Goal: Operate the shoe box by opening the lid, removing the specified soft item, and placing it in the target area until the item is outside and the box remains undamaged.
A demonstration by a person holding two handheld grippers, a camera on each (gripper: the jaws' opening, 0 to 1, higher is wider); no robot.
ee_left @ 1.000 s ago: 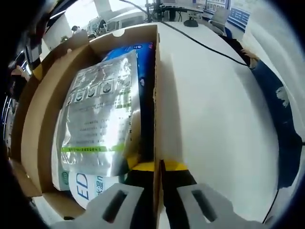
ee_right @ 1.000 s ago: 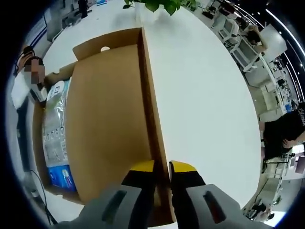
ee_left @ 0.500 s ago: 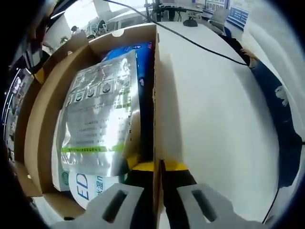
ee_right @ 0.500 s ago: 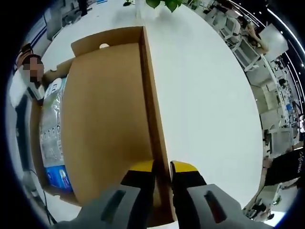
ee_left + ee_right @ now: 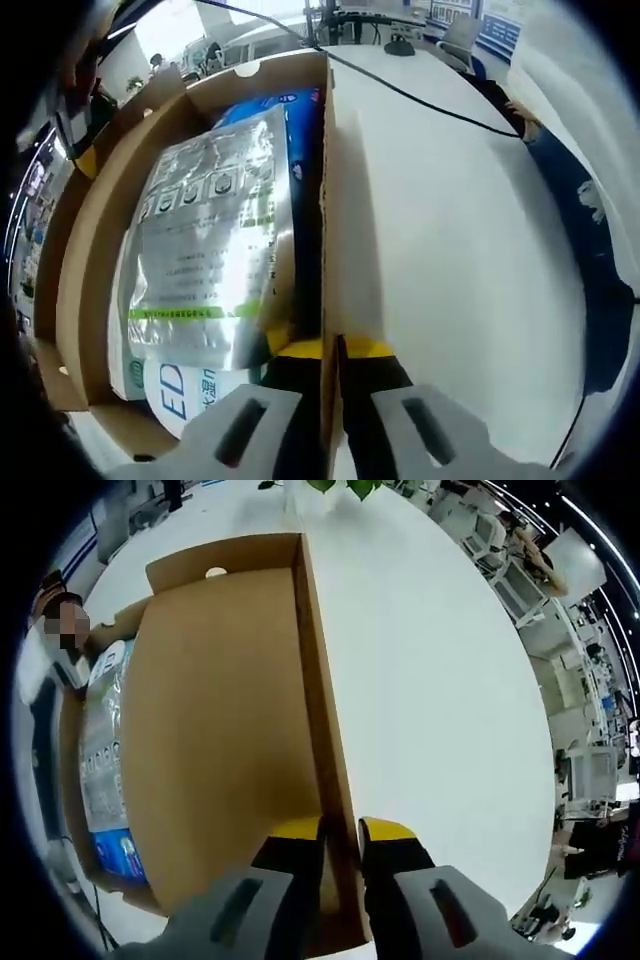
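The brown cardboard shoe box [image 5: 324,180] lies open on a white table. Inside it lies a soft silver-and-white packet [image 5: 205,240] with green and blue print, on top of a blue pack. My left gripper [image 5: 333,350], with yellow tips, is shut on the box's near side wall. In the right gripper view the raised lid [image 5: 220,730] shows as a broad brown panel. My right gripper [image 5: 340,830] is shut on the lid's rim flap [image 5: 318,710]. Beyond the lid's left edge a strip of the packet [image 5: 100,770] shows.
White table [image 5: 460,260] stretches to the right of the box. A black cable [image 5: 420,95] crosses its far part. A person's dark sleeve [image 5: 585,240] is at the right edge. A green plant [image 5: 340,488] stands beyond the box, and a person [image 5: 45,650] is at the left.
The right gripper view has shifted a little and the lid now hides slightly more of the packet. The left gripper and the box wall it holds have stayed put.
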